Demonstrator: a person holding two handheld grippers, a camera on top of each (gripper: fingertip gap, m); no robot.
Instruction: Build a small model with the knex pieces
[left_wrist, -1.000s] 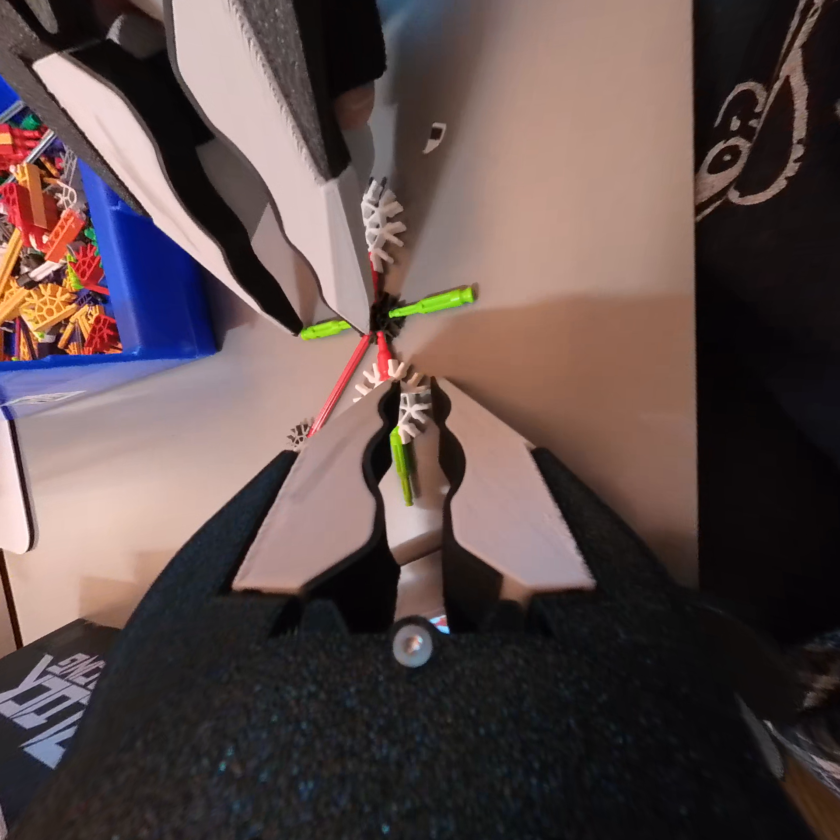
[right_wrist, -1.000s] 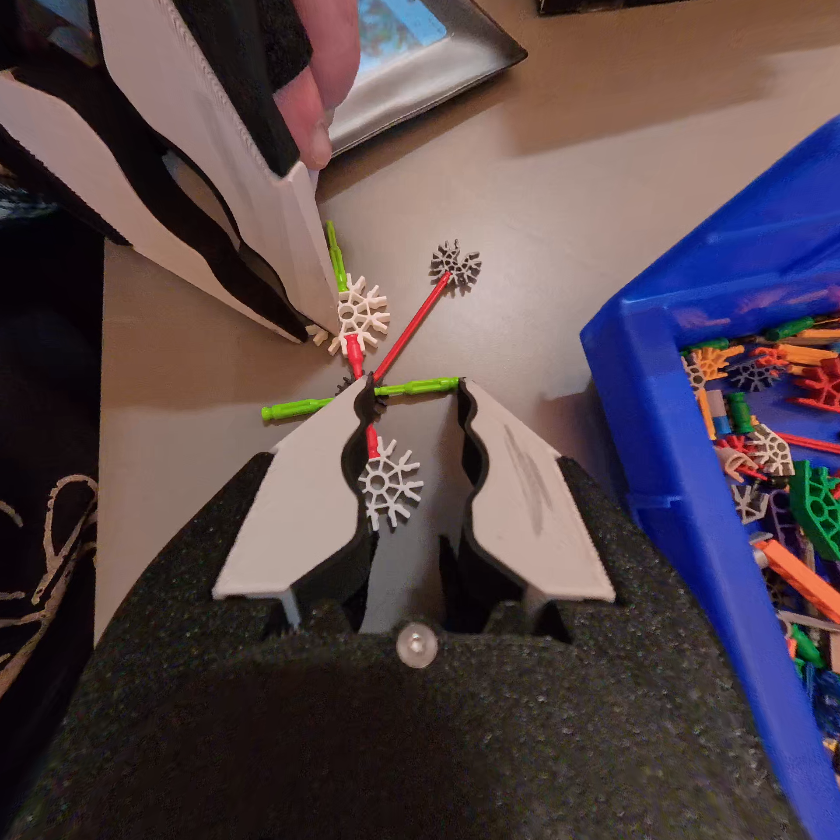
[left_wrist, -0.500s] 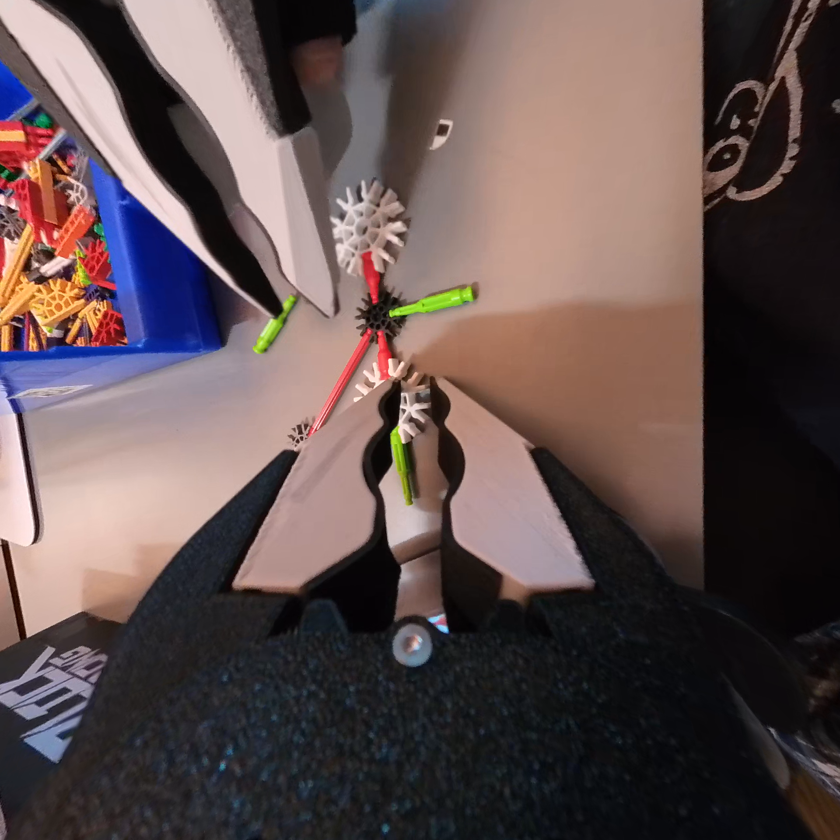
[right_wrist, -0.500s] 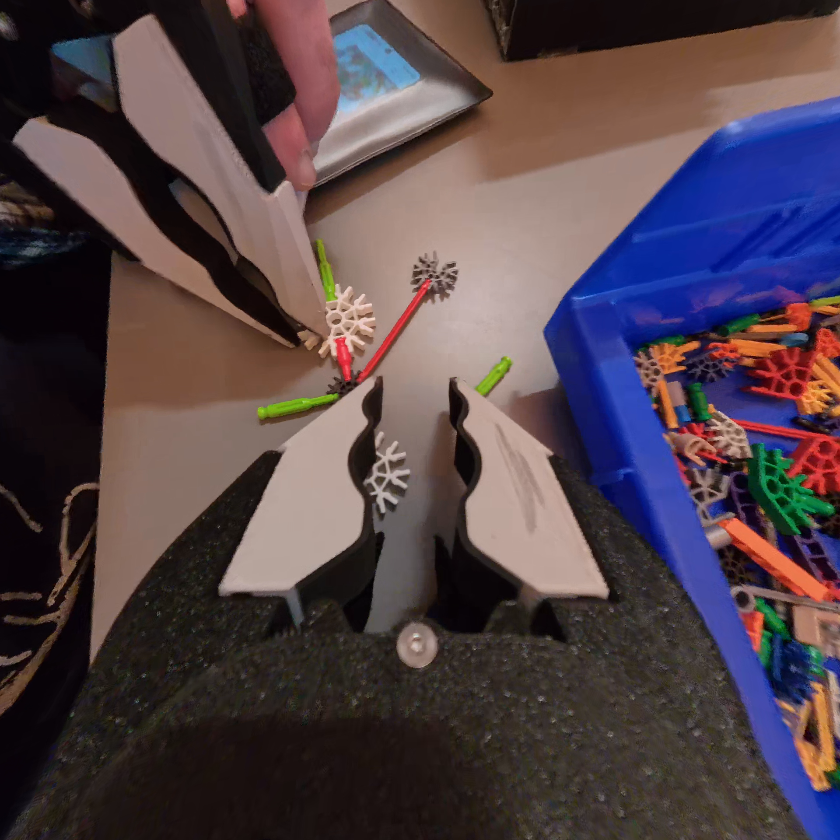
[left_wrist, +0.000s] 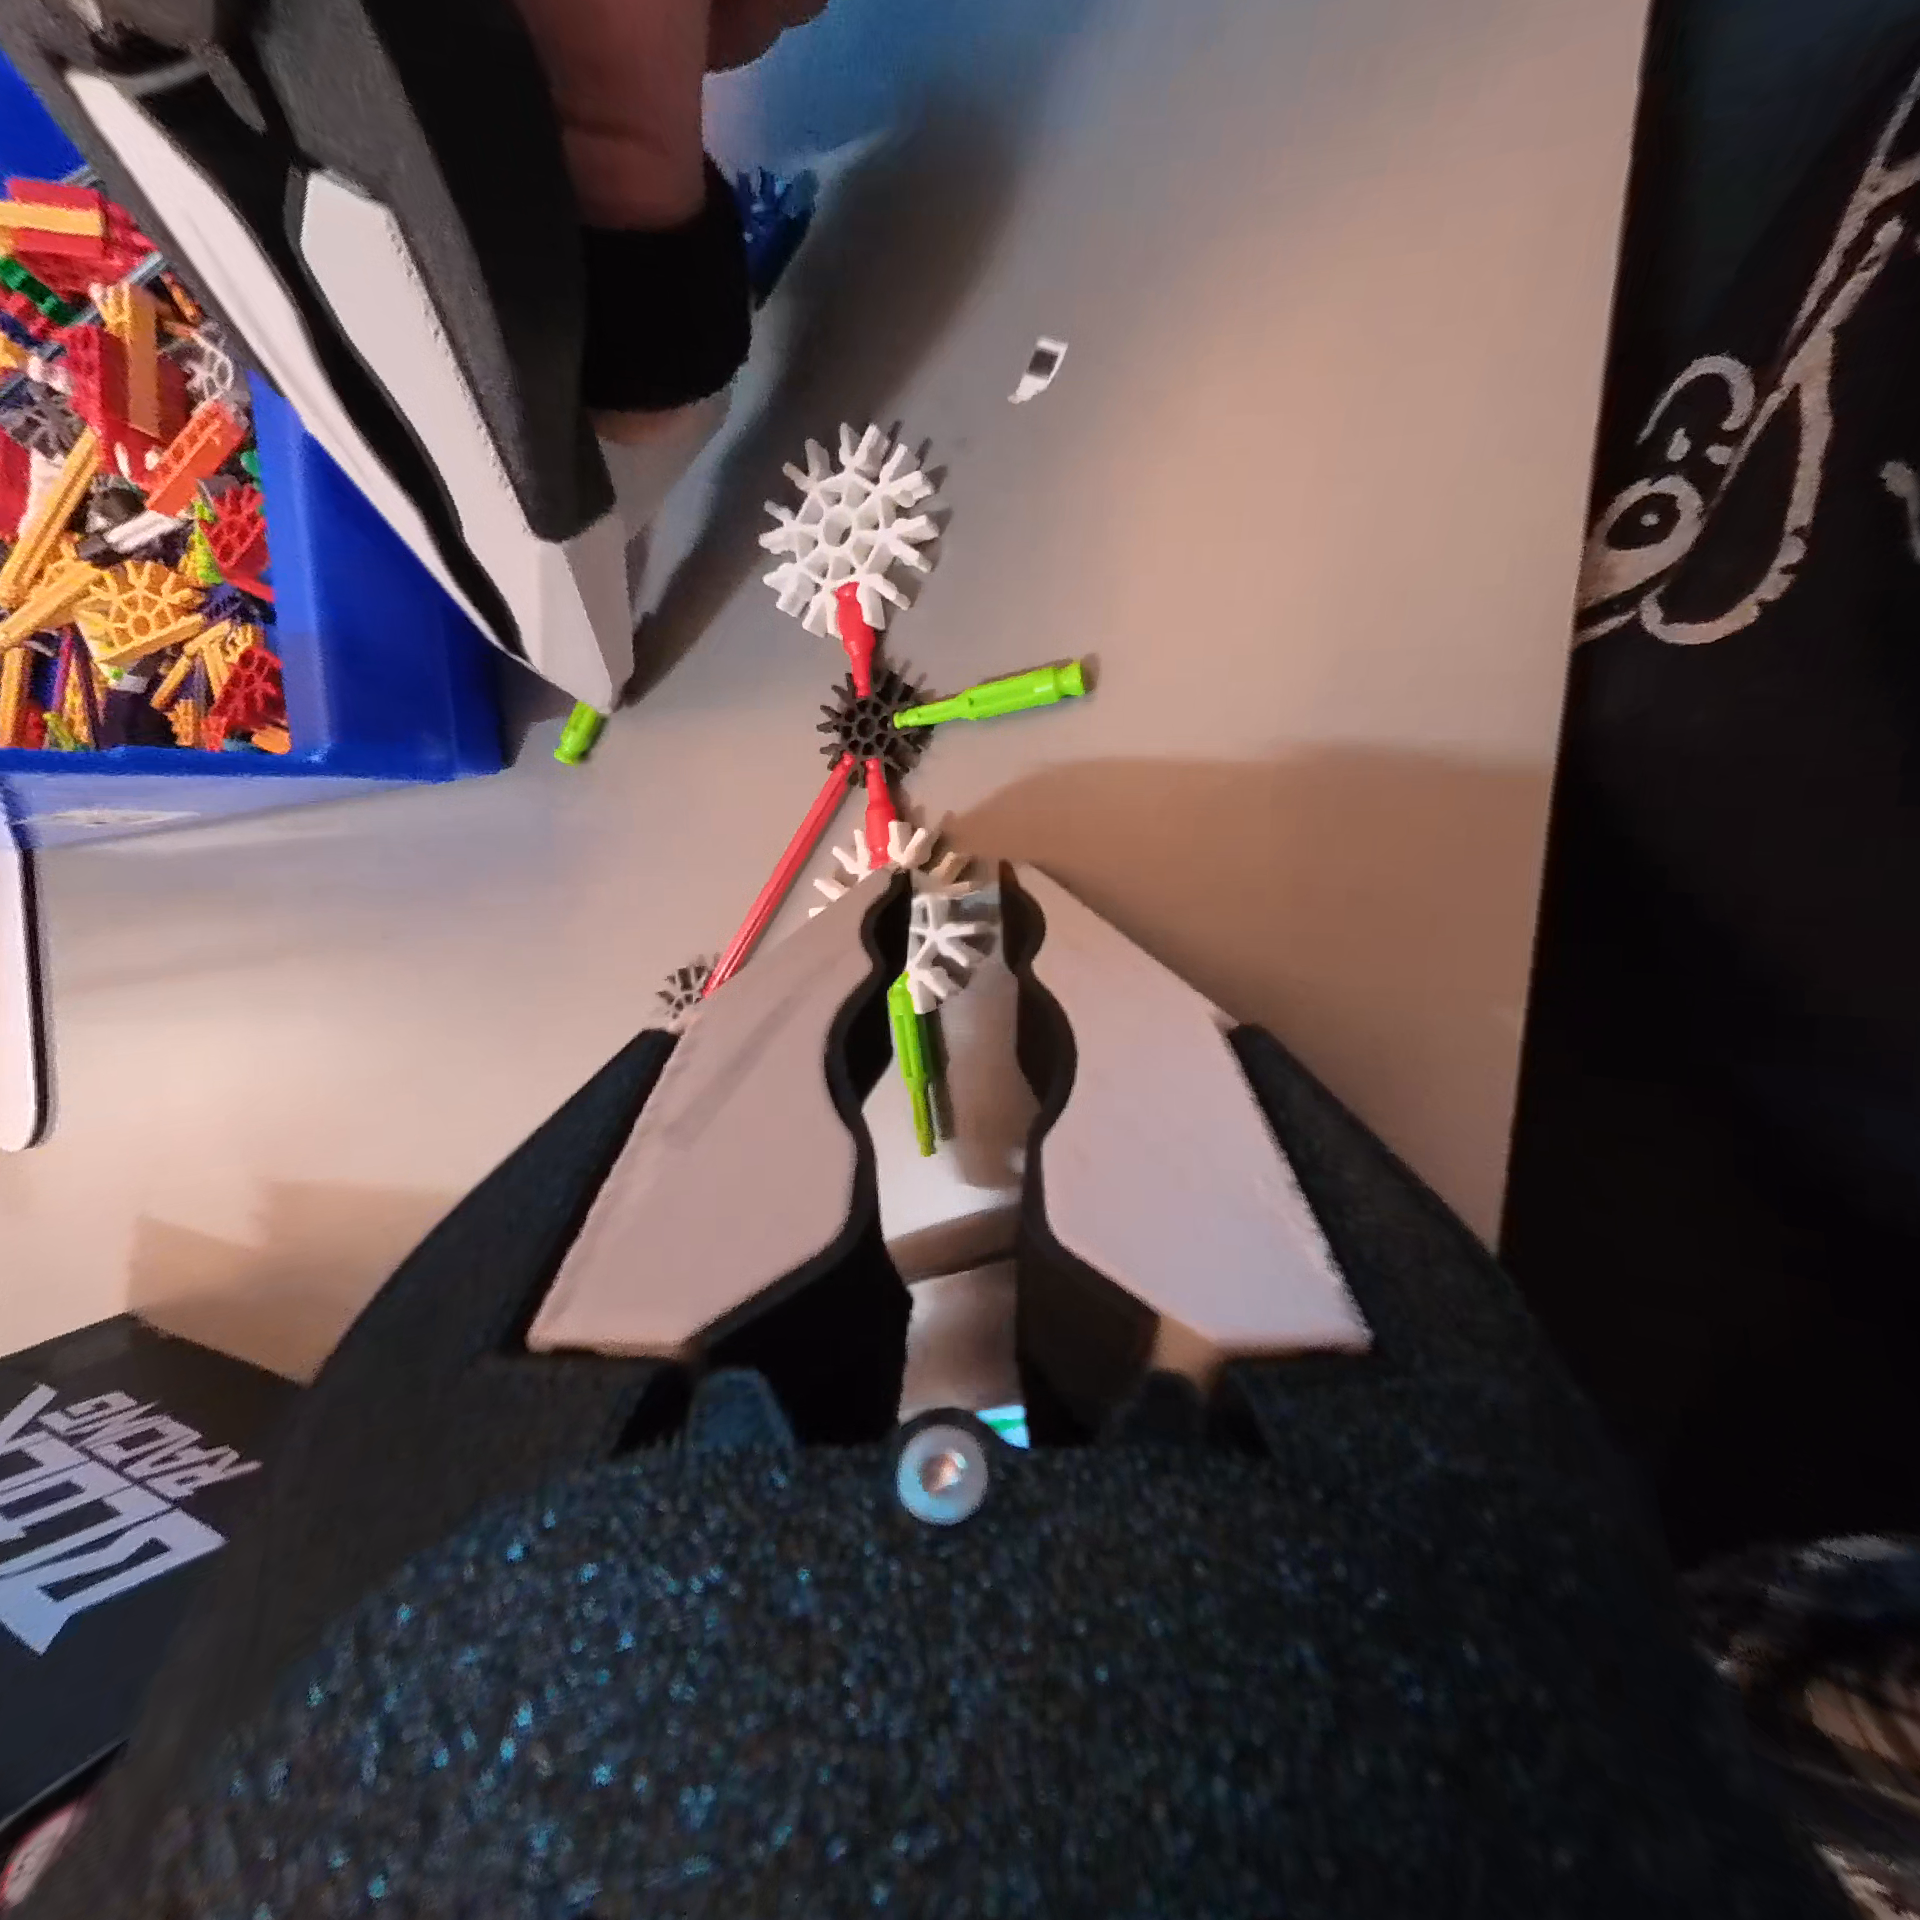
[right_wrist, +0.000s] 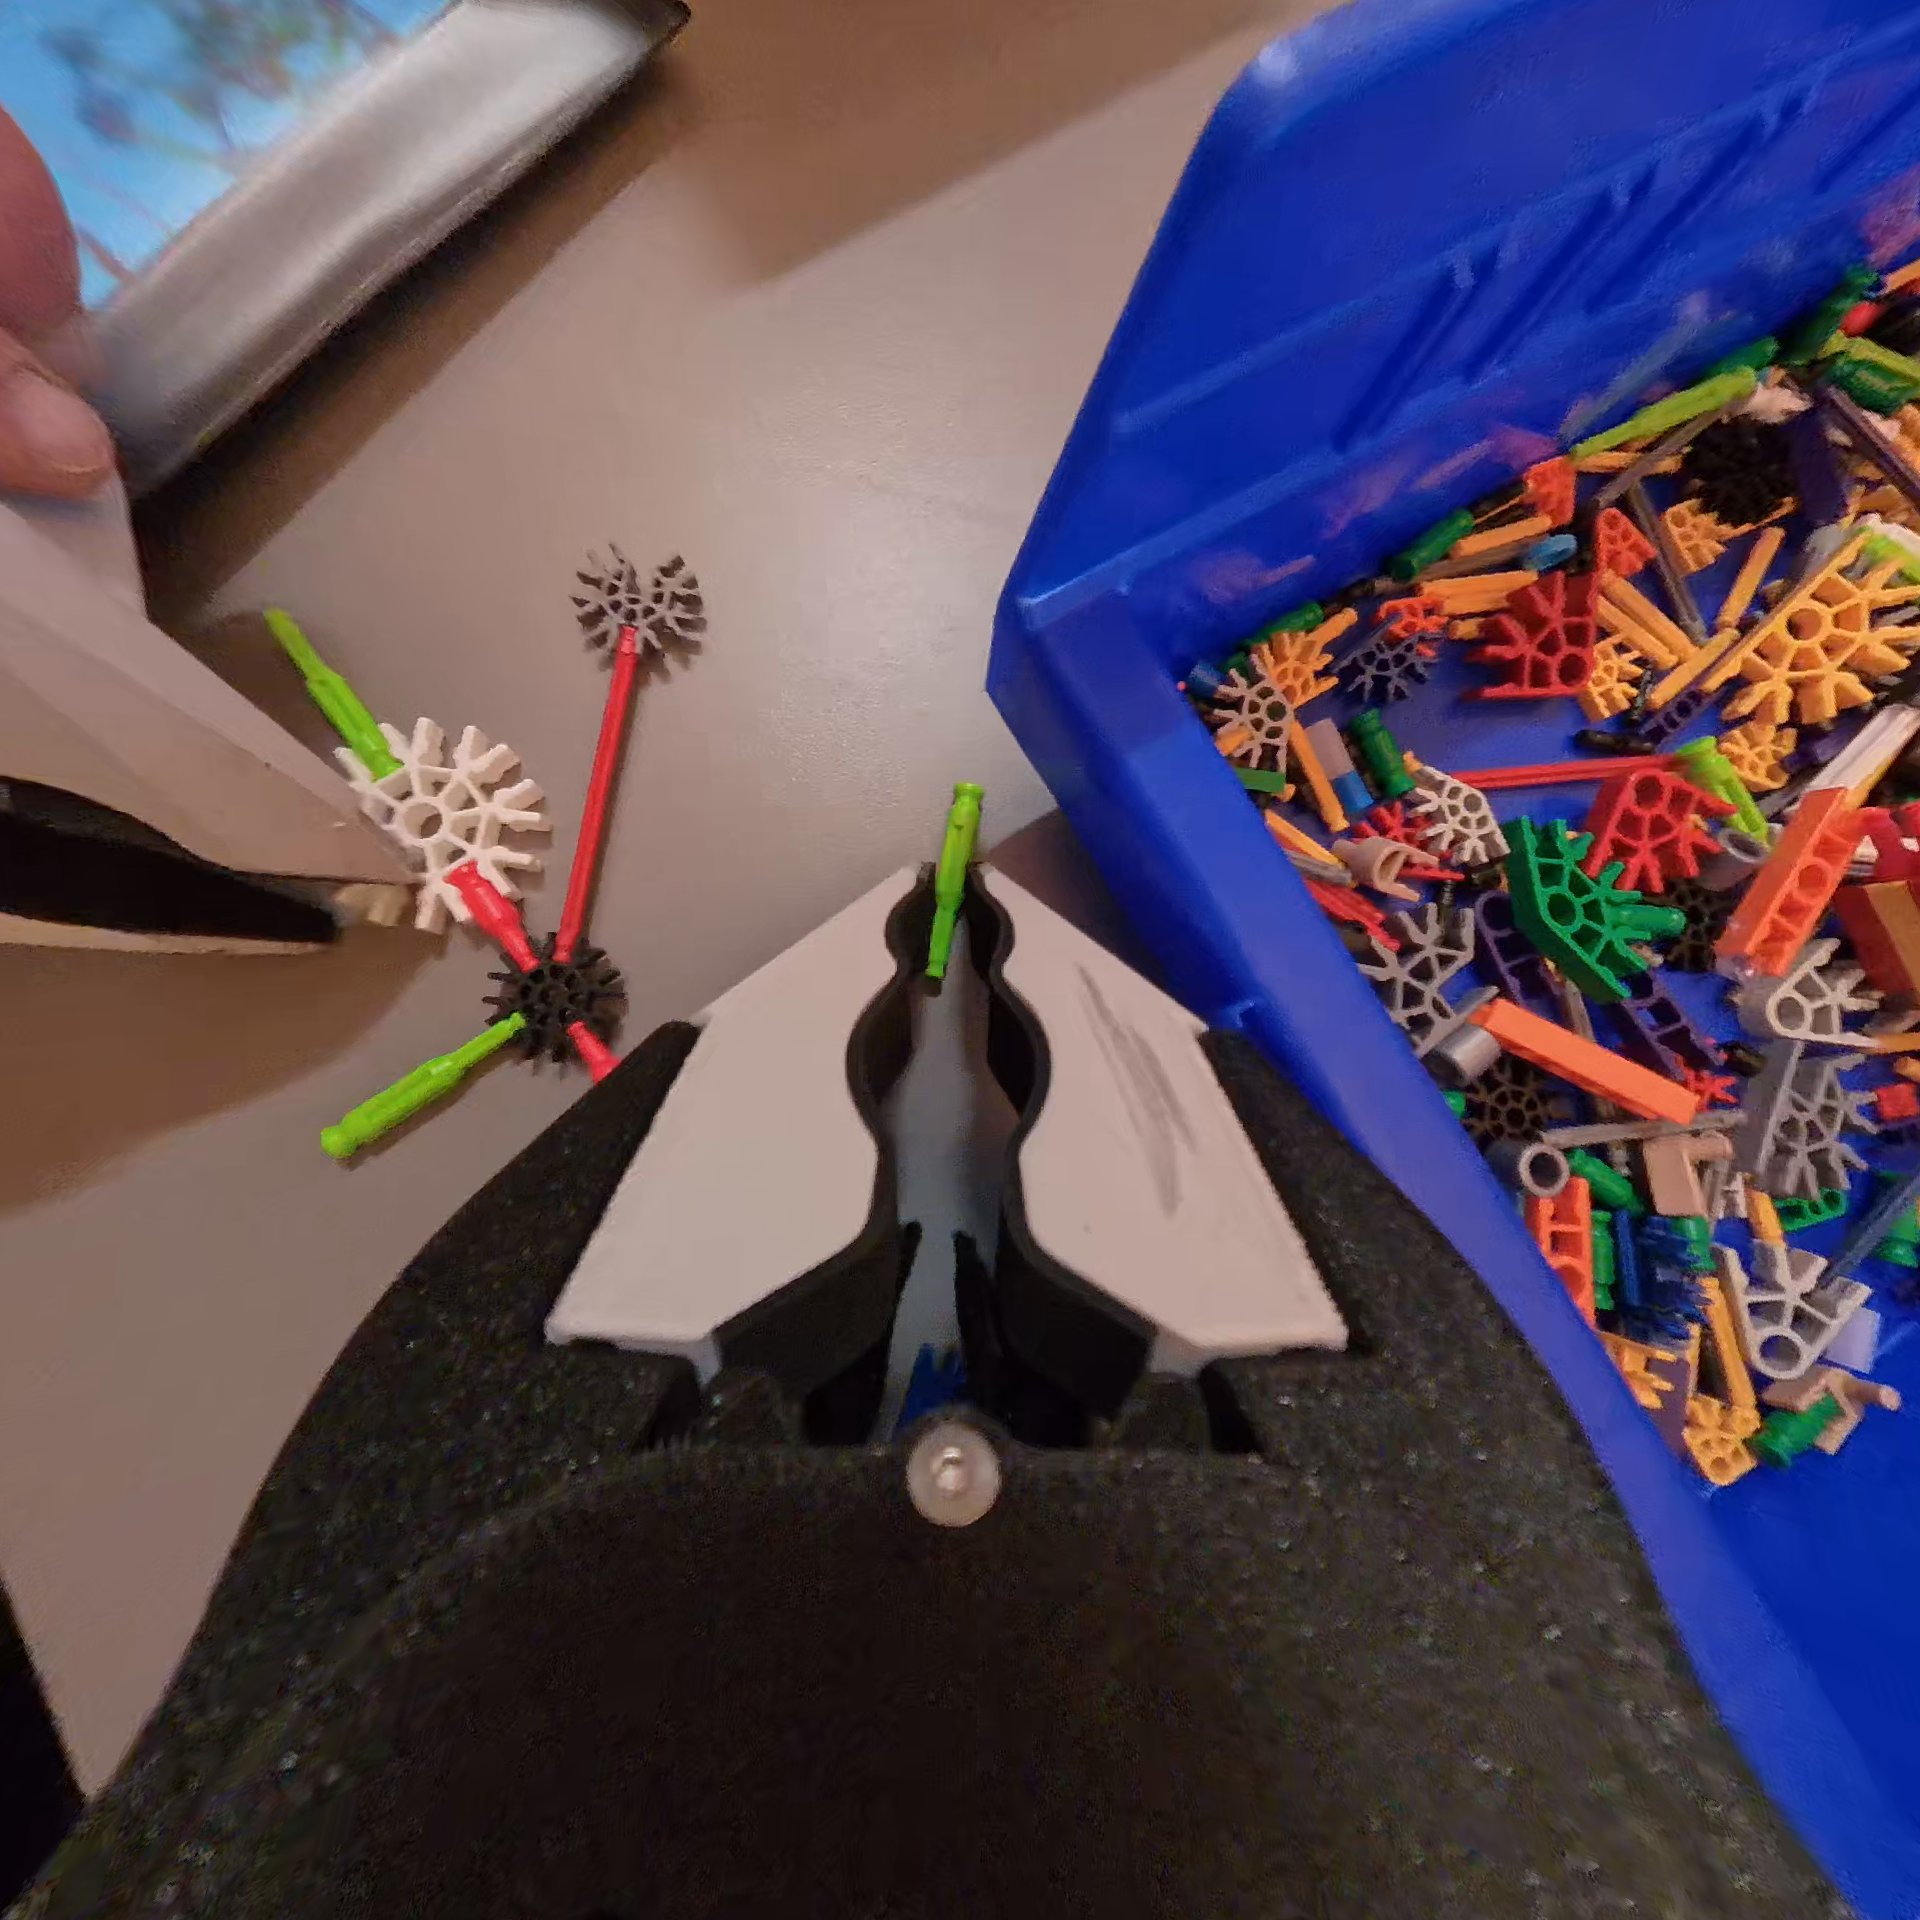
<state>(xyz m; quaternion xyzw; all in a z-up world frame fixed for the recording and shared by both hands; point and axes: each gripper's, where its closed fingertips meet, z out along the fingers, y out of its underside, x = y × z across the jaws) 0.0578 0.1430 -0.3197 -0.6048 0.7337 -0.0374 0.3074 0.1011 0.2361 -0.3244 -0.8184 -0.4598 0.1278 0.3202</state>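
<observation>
Right wrist view: blue bin (right_wrist: 1195, 520) beside right tool (right_wrist: 951, 883), clamping green rod (right_wrist: 954, 873).

My left tool (left_wrist: 951, 883) sits low, its fingers (left_wrist: 769, 1081) drawn close and pinching at the tips. My right tool (right_wrist: 951, 883) is likewise nearly closed, its fingertips clamped together. In the left wrist view the right tool (left_wrist: 613, 665) comes in from upper left, tips pointing down, with a hand (left_wrist: 644, 104) gripping it.
</observation>
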